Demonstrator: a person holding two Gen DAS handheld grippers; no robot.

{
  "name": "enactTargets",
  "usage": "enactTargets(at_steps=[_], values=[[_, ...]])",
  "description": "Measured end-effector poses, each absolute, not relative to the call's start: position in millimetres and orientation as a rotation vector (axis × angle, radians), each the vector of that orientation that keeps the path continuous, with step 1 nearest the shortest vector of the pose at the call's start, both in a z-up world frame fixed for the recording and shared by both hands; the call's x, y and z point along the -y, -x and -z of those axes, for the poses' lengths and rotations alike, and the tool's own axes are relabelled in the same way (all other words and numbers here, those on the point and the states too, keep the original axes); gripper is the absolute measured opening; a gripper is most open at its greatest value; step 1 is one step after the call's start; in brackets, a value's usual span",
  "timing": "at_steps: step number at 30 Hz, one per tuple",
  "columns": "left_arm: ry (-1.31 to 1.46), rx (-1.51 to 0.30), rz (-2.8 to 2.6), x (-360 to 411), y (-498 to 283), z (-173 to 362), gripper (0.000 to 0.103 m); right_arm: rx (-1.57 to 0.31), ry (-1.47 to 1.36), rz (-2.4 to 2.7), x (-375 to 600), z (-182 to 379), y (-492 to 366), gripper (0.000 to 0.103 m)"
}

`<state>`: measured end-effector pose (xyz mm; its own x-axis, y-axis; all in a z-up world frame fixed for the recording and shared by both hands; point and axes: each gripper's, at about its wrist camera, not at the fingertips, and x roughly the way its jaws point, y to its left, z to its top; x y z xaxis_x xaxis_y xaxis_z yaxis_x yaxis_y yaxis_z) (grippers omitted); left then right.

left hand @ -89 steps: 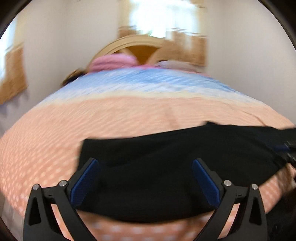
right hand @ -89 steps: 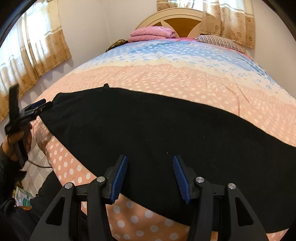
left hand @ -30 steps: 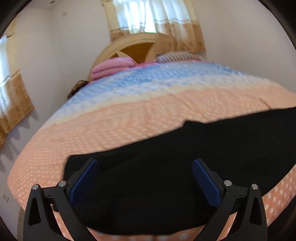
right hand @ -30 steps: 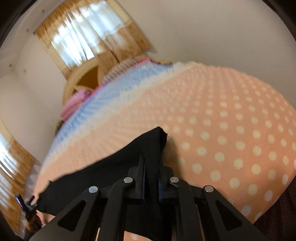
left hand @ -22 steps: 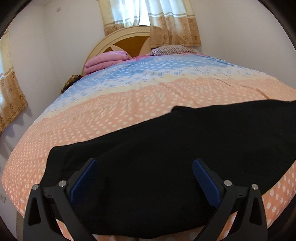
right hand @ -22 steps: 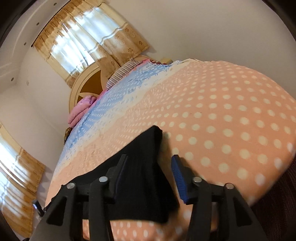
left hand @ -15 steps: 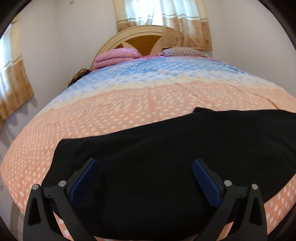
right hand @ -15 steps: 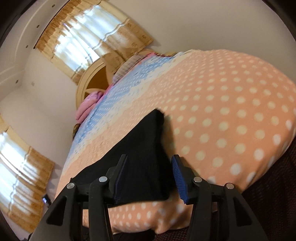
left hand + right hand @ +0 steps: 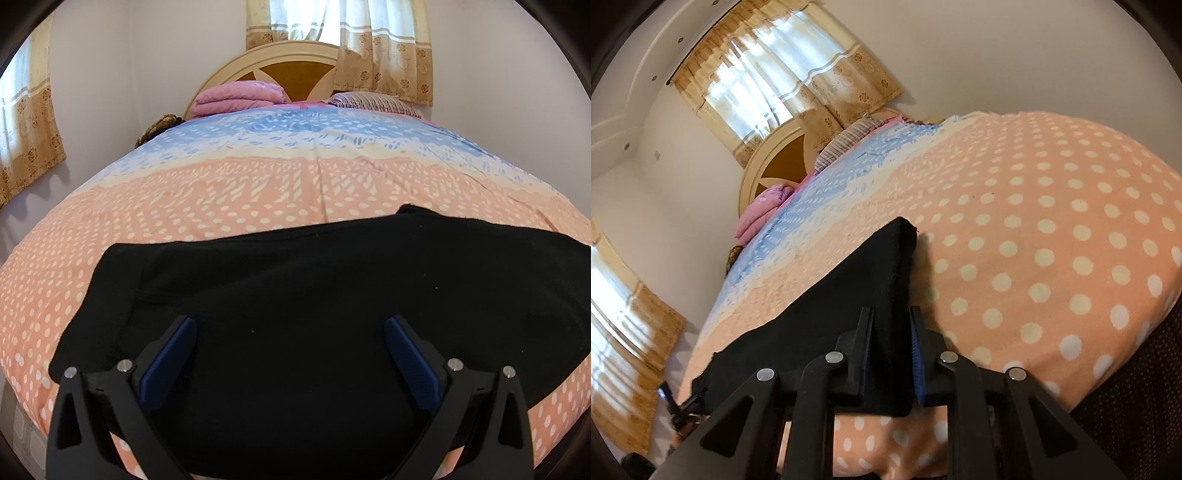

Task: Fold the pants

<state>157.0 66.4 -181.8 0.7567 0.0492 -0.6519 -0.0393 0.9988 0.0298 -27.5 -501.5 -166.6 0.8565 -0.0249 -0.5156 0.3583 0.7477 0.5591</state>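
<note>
Matt black cloth pants (image 9: 314, 302) on dotted cloth bedspread (image 9: 221, 199).

Each gripper (image 9: 290, 354) (image 9: 892, 347) is black plastic with blue ribbed pads (image 9: 168, 360) (silver screws at the joints).

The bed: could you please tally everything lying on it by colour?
Black: 1, the pants
Pink: 1, the folded blanket
Striped: 1, the pillow
Brown: 1, an item I cannot identify, at the bed's edge
Total: 4
</note>
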Motion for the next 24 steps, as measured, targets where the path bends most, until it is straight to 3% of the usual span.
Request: enactTargets(at_steps=[24], values=[[0.031, -0.716, -0.012, -73.9, -159.3, 185.4, 0.103, -0.449, -0.576, 0.227, 434.4, 113.4, 3.4, 0.013]])
